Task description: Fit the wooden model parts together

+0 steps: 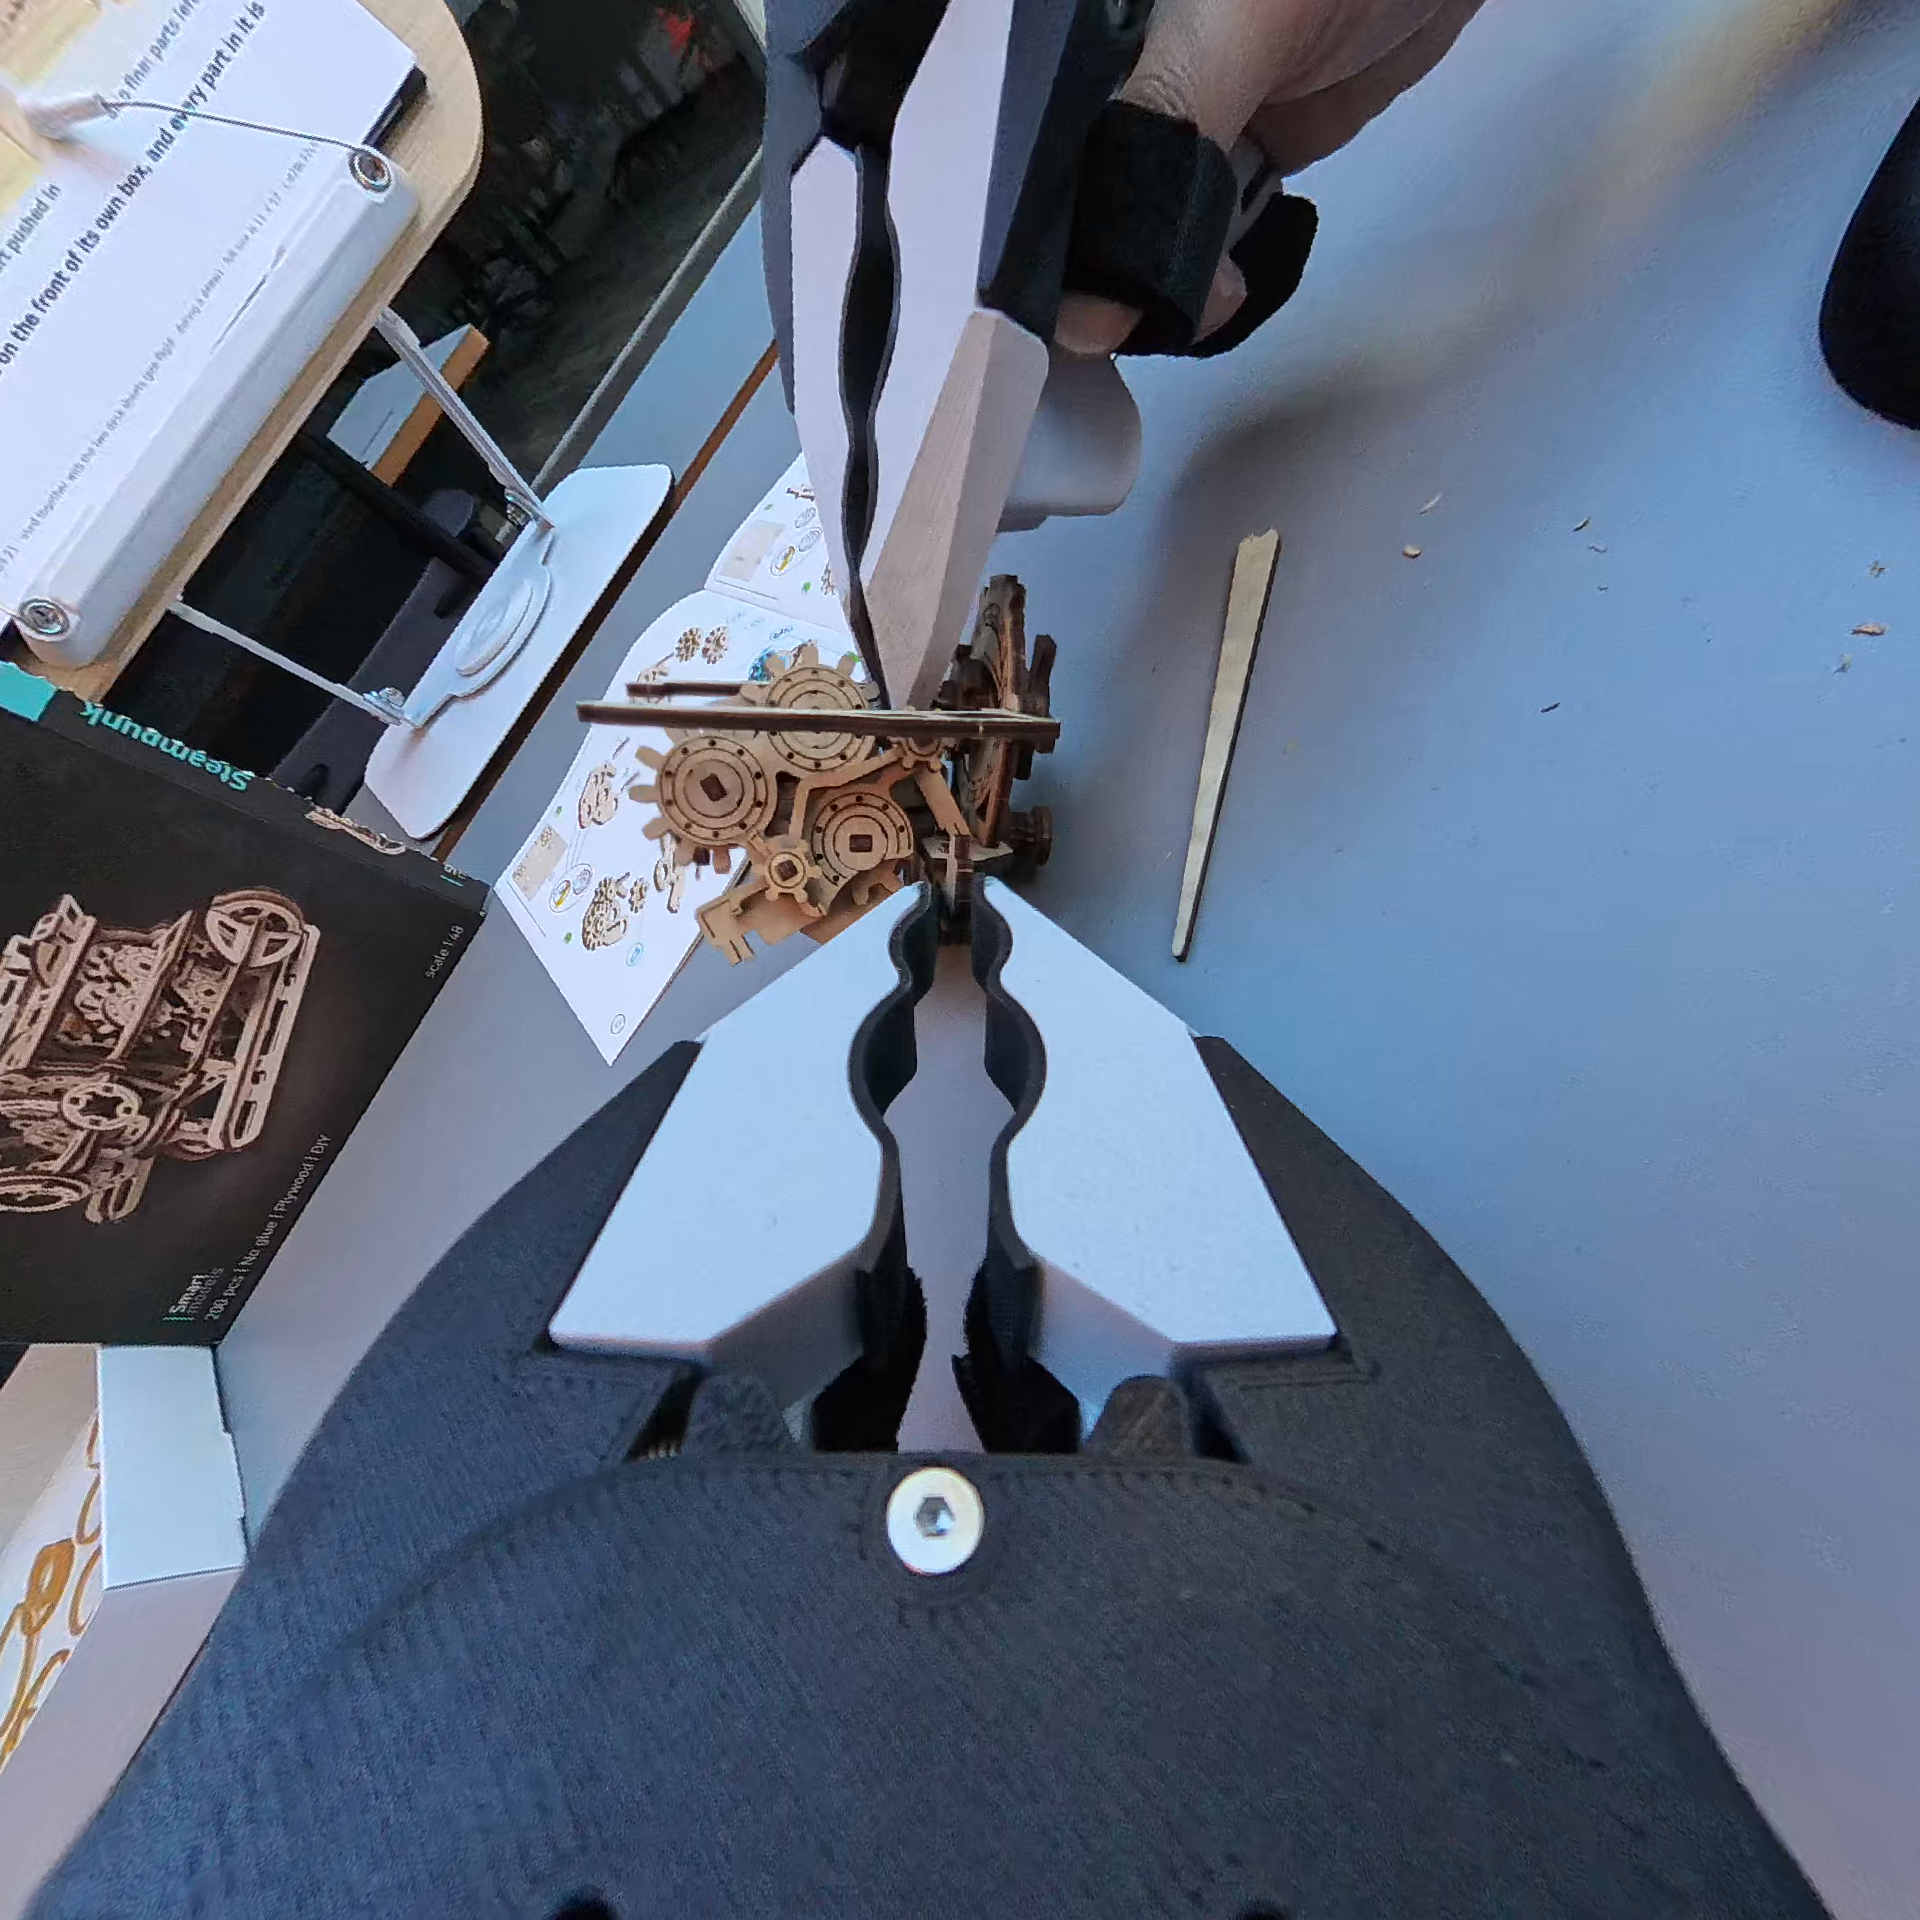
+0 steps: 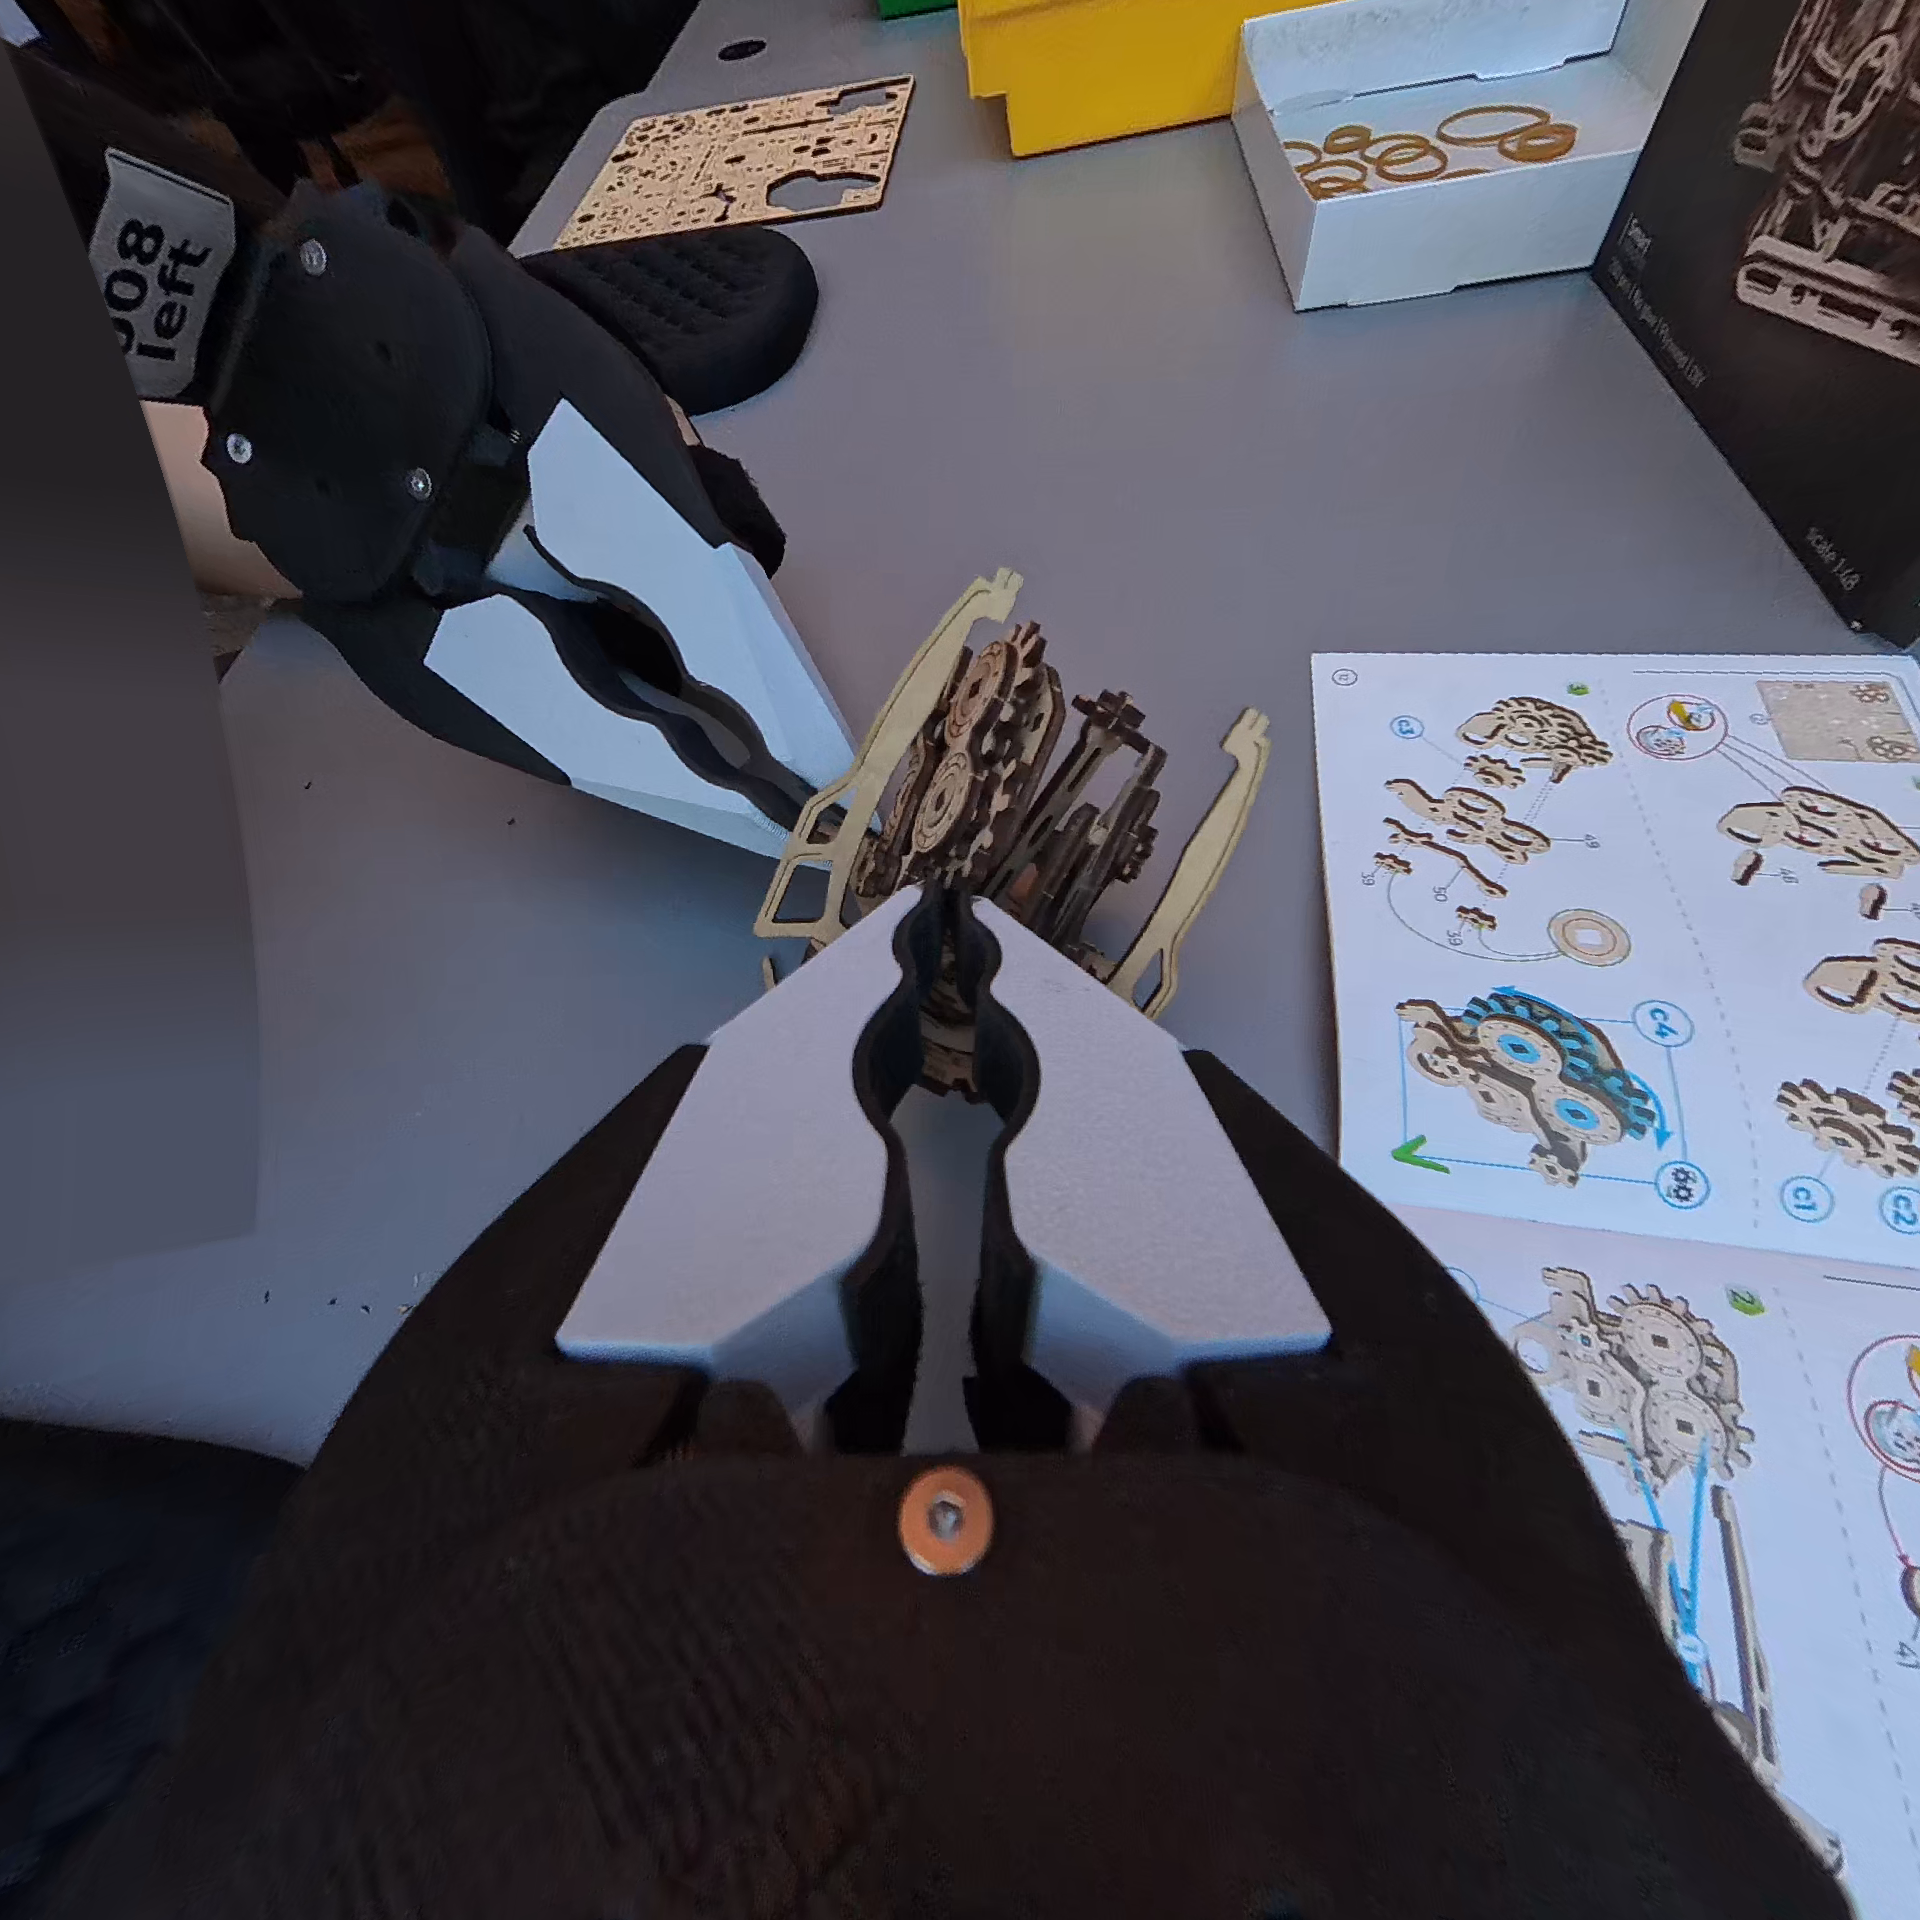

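While most of the grey surface (image 2: pixel 1091 416) is just staging, the job sits mid-frame: the wooden model (image 2: pixel 997 790) is well along, with gear cluster, dark inner frames and pale side frames already joined. It is tilted, near the instruction sheet (image 2: pixel 1621 935) on the right; I cannot tell whether it touches the surface. The black kit box (image 1: pixel 208 1018) stands at the far right in the right wrist view. One punched-out plywood sheet (image 2: pixel 743 161) lies far left, and a loose wooden strip (image 1: pixel 1226 738) lies apart, so parts likely remain. The left hand-held gripper (image 2: pixel 821 810) is nearly closed, pinching a pale side frame edge. The right hand-held gripper (image 2: pixel 943 914) is nearly closed on the model's near edge. Small box of wooden rings (image 2: pixel 1423 156): untouched.
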The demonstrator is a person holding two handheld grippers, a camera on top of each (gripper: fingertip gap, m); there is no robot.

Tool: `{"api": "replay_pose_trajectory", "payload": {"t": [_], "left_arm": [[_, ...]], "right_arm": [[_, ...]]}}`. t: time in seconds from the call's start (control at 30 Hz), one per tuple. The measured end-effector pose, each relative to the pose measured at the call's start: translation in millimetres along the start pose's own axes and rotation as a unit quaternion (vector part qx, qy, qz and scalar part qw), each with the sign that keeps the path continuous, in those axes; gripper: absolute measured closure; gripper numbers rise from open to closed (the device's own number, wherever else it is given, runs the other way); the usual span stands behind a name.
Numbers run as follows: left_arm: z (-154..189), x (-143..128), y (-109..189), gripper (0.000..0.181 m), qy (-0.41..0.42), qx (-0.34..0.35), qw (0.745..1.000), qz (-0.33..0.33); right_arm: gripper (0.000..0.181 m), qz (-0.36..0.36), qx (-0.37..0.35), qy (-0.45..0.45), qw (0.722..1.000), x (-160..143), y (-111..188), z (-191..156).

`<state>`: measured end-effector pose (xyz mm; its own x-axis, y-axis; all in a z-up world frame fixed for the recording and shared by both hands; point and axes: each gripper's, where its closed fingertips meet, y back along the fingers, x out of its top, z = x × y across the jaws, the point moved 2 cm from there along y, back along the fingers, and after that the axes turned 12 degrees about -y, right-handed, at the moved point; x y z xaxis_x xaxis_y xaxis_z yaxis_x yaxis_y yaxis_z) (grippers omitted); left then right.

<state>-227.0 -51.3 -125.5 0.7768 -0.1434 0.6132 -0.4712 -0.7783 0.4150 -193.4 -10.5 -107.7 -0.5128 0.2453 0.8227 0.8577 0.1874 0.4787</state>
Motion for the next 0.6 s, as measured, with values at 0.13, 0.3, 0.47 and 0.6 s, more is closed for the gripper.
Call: {"api": "replay_pose_trajectory", "payload": {"t": [0.13,0.3,0.47,0.6], "left_arm": [[-0.7,-0.5,0.2,0.177,0.006,0.000,1.000,-0.001],[-1.3,-0.6,0.1,0.177,0.006,0.003,1.000,-0.003],[-0.7,-0.1,-0.1,0.177,0.000,0.002,1.000,-0.003],[-1.2,0.7,-0.6,0.178,0.000,0.003,1.000,-0.002]], "right_arm": [[0.181,-0.006,0.008,0.006,1.000,-1.4,0.9,-1.7],[0.181,-0.030,0.024,0.026,0.999,-8.2,2.1,-5.2],[0.181,-0.021,0.026,0.035,0.999,-6.7,1.5,-4.4],[0.181,-0.023,0.029,0.029,0.999,-5.1,1.5,-2.9]]}}
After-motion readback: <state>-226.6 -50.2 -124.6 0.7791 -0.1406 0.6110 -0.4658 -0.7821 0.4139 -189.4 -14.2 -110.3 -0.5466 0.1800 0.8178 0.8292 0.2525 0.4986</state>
